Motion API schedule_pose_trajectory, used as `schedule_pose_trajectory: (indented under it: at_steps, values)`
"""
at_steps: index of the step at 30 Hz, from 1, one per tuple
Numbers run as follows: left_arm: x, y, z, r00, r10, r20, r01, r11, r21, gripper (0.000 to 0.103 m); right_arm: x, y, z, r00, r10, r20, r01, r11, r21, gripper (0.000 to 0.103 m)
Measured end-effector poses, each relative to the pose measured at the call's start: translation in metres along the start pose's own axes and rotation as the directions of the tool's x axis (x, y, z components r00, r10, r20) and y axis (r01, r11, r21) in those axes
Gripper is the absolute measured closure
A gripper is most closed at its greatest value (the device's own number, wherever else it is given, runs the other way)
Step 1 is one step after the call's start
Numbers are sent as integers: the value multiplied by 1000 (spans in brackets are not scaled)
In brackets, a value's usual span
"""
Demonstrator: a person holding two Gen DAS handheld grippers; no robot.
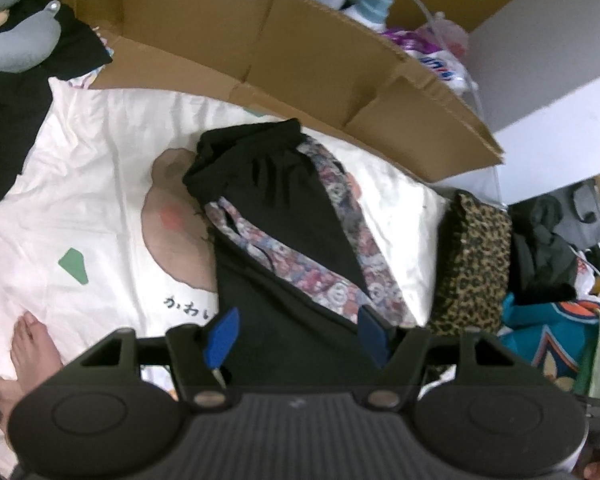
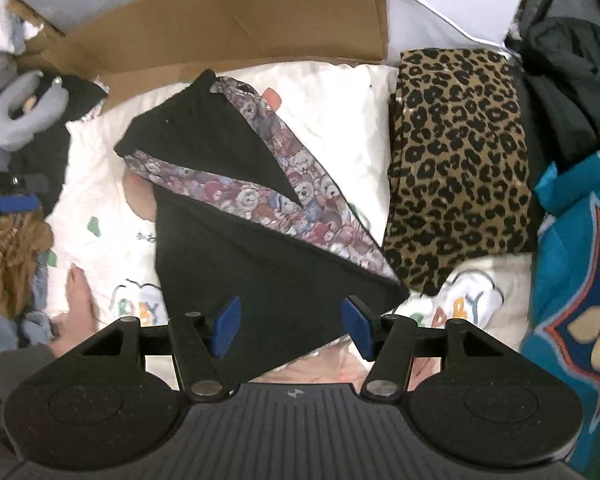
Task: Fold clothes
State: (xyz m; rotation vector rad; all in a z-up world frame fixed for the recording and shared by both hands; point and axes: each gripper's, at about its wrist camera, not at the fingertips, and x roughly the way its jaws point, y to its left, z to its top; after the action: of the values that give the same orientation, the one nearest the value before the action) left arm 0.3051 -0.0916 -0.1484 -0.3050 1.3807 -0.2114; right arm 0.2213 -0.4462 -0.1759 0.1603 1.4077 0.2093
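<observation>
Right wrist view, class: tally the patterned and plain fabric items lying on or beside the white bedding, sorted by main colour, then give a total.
Black with teddy-bear print trim: 1, the black garment
Leopard print: 1, the folded leopard-print cloth
Teal with orange: 1, the teal fabric
Dark green-black: 1, the crumpled dark garment
Total: 4

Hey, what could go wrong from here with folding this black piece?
Both grippers, left and right, have open jaws, so the black garment is unheld and its patterned flap might slip. It lies close to the leopard-print stack; a careless pull could drag that. A bare foot is nearby.
</observation>
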Motion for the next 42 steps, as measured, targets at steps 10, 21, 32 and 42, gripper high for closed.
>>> schedule_pose_trajectory:
  at_steps: [10,21,32,42]
  values:
    - [62,38,47,1000,14,23,-14,1000,-8,35,56,5,22,995,39,88,-26,988,-151,40]
    - [136,77,64,990,-15,137,13,1000,16,35,134,11,7,957,91,274,-4,954,-300,40]
    - [177,97,55,973,-56,223,65,997,-32,37,184,-6,-30,915,83,395,95,907,-410,41]
    - [178,95,61,971,-118,207,135,988,-70,75,213,-16,-52,898,81,433,129,891,-435,42]
